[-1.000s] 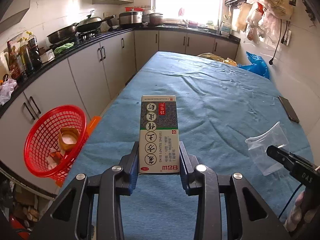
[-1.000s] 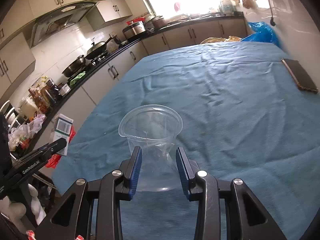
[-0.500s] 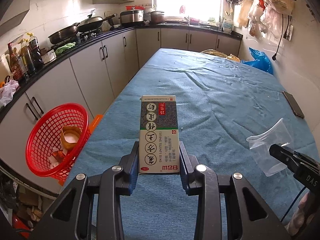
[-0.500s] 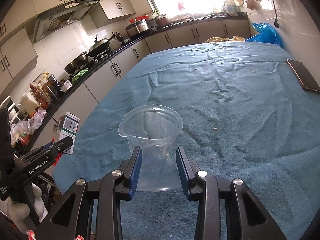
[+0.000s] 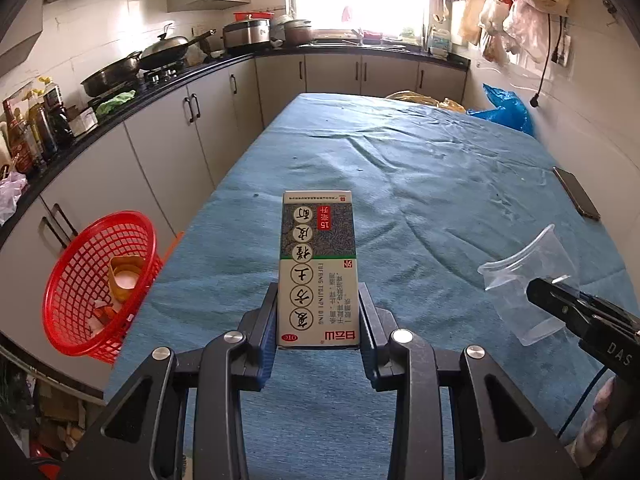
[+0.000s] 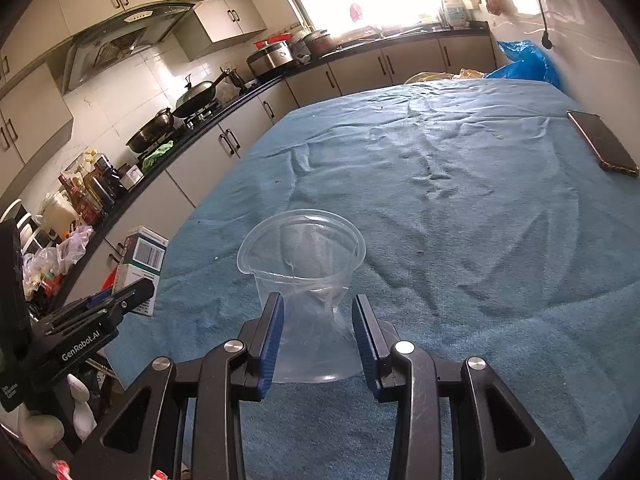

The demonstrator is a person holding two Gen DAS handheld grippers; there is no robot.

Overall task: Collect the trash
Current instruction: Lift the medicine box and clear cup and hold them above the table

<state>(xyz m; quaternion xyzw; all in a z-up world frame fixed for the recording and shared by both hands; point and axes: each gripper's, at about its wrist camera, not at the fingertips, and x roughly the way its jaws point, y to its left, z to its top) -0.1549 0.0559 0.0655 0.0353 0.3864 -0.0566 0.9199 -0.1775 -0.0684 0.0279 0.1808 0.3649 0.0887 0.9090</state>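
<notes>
My left gripper [image 5: 318, 320] is shut on a grey-and-white medicine box [image 5: 318, 264] with Chinese print, held above the blue-clothed table [image 5: 440, 168]. The box also shows in the right wrist view [image 6: 140, 268]. My right gripper [image 6: 318, 328] is shut on a crushed clear plastic cup [image 6: 304, 268], pinched at its waist; the cup also shows at the right of the left wrist view [image 5: 528, 280]. A red mesh basket [image 5: 100, 284] with some trash in it hangs off the table's left edge, to the left of the box.
A dark phone [image 5: 576, 198] lies near the table's right edge. Kitchen cabinets and a counter with pans and bottles [image 5: 120, 76] run along the left. Blue [image 5: 504, 110] and yellow bags sit at the table's far end.
Both grippers have pulled back a little along the table and risen slightly, each holding its item. The basket has shifted a little in the left wrist view.
</notes>
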